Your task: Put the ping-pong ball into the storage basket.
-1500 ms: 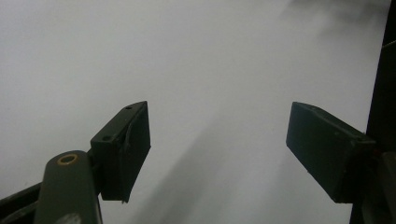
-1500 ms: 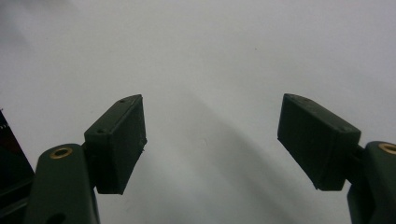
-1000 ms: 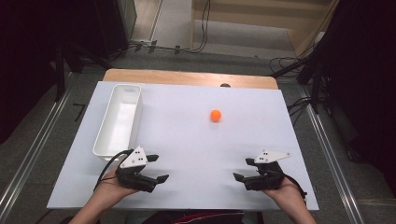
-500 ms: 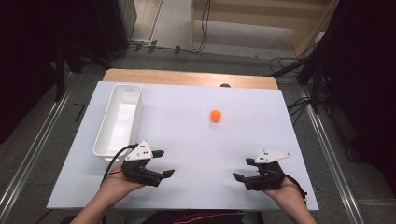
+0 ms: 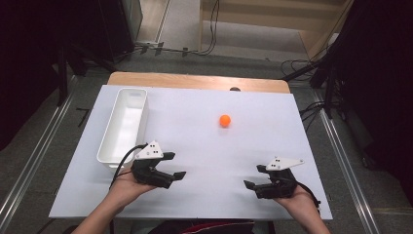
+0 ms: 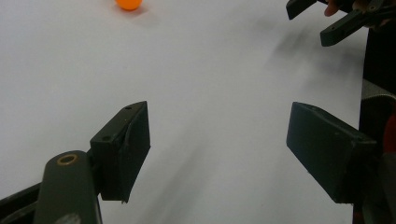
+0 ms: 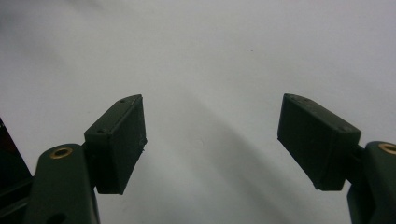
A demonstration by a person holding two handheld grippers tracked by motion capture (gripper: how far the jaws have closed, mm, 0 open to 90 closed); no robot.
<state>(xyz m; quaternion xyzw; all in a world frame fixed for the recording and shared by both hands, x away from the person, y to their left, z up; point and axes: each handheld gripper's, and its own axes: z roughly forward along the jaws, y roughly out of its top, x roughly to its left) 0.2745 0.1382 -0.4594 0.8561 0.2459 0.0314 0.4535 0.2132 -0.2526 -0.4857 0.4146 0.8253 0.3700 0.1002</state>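
Observation:
An orange ball point(image 5: 224, 120) rests on the white table point(image 5: 204, 146), right of centre and toward the far side; the ball point(image 6: 129, 3) also sits at the top edge of the left gripper view. My left gripper point(image 5: 175, 165) hovers near the front left, jaws open and empty, pointing right; in its own view the left gripper point(image 6: 217, 149) has bare table between the pads. My right gripper point(image 5: 254, 177) is held at the front right, open and empty, pointing left. Its own view has the right gripper point(image 7: 210, 140) over plain white surface.
A long white tray point(image 5: 122, 126) stands empty along the table's left side, just beyond my left gripper. A wooden strip point(image 5: 195, 81) edges the far side of the table. The right gripper's jaw tips appear at the top right of the left gripper view.
My left hand has shifted a little to the right and away from the front edge, nearer the tray's end. The right gripper and the ball have stayed put.

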